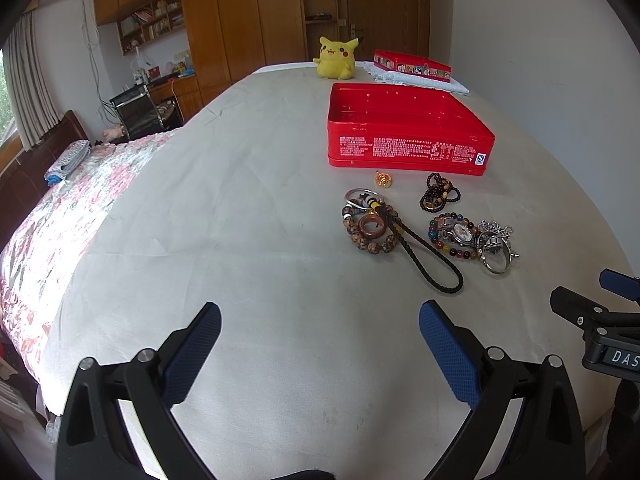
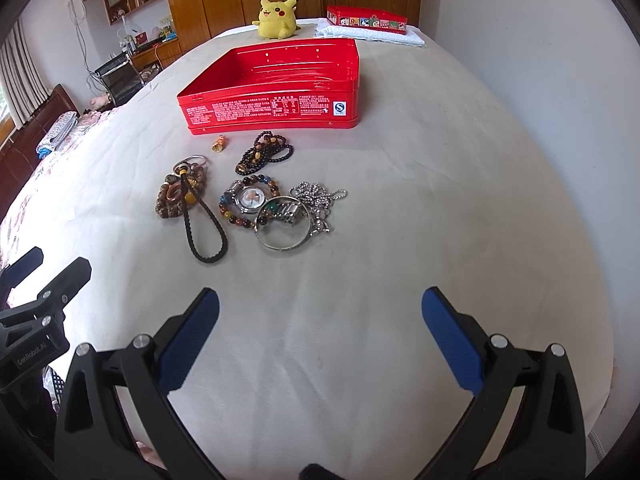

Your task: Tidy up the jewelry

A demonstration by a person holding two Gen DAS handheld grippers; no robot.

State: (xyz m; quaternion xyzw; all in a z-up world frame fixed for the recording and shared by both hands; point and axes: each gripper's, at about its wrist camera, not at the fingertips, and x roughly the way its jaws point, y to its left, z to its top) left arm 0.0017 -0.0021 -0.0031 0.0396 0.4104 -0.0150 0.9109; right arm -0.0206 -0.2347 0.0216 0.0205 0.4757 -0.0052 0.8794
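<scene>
Bed (image 2: 420, 184): broad, cream cloth cover, softly creased.
Tin (image 2: 272, 114): shallow red metal rectangle, open, beyond the jewelry.
Jewelry (image 2: 256, 200): heaped beads, braided black cord, silver bangle, ball chain, watch; lying on the bed before the tin.
Left tongs (image 1: 320, 322): spread, blue textured pads, holding nothing.
Right tongs (image 2: 320, 308): spread, holding nothing.

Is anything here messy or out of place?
Yes: the jewelry lies loose on the bed sheet beside the empty red tin. A silver chain, bangle and watch overlap in a tangle. Nothing looks broken.
</scene>
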